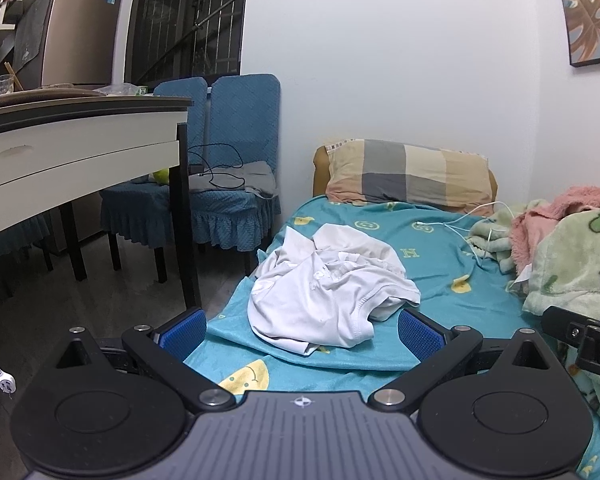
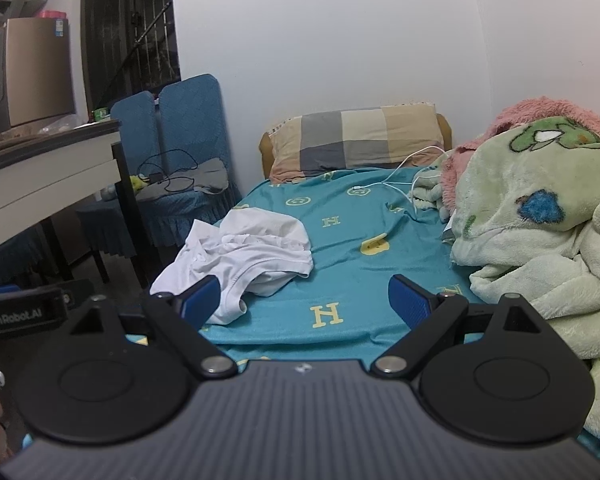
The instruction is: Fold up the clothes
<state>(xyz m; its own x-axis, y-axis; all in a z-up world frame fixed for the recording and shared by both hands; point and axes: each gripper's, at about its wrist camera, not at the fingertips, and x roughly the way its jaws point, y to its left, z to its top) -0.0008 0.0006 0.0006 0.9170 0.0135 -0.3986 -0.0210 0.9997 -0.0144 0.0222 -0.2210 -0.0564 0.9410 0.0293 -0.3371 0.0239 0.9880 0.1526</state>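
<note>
Bench: a white-fronted bench point(image 1: 72, 148) is seen at the far left, beside the bed, with two blue-covered chairs point(image 1: 236, 168) just beyond it; a dark cable point(image 1: 216, 168) lies on the nearer seat. None of this is taken to belong to the task.

Left gripper: the left gripper point(image 1: 302, 330) is held low over the near end of the bed, its blue-padded fingers point(image 1: 184, 332) spread wide, with nothing between them. The crumpled garment is framed directly ahead of it.

Garment: a white garment point(image 1: 328, 292) lies in a loose heap on the teal bedsheet point(image 1: 432, 264), toward the bed's left edge and near its foot. A ribbed hem or neck opening is turned toward the cameras; sleeves and seams cannot be made out in the bunching.

Right gripper: the right gripper point(image 2: 304, 300) is held beside the left one, its fingers point(image 2: 410, 300) likewise spread and empty. From its view the garment point(image 2: 244, 256) sits just ahead and to the left of the left-hand finger; whether cloth is touched there cannot be told.

Bedding: a checked pillow point(image 1: 408, 172) lies at the head of the bed, a white charging cable point(image 1: 460, 228) trails across the sheet, and a green and pink fleece blanket point(image 2: 540, 216) is piled along the right side.

Step in hand: judged to be the approach, with no fold yet made.

Next move: an edge of the heap would need to be pinched by each gripper, well apart, so that the garment can be lifted, shaken out and laid flat on the bare sheet between heap and blanket.
</note>
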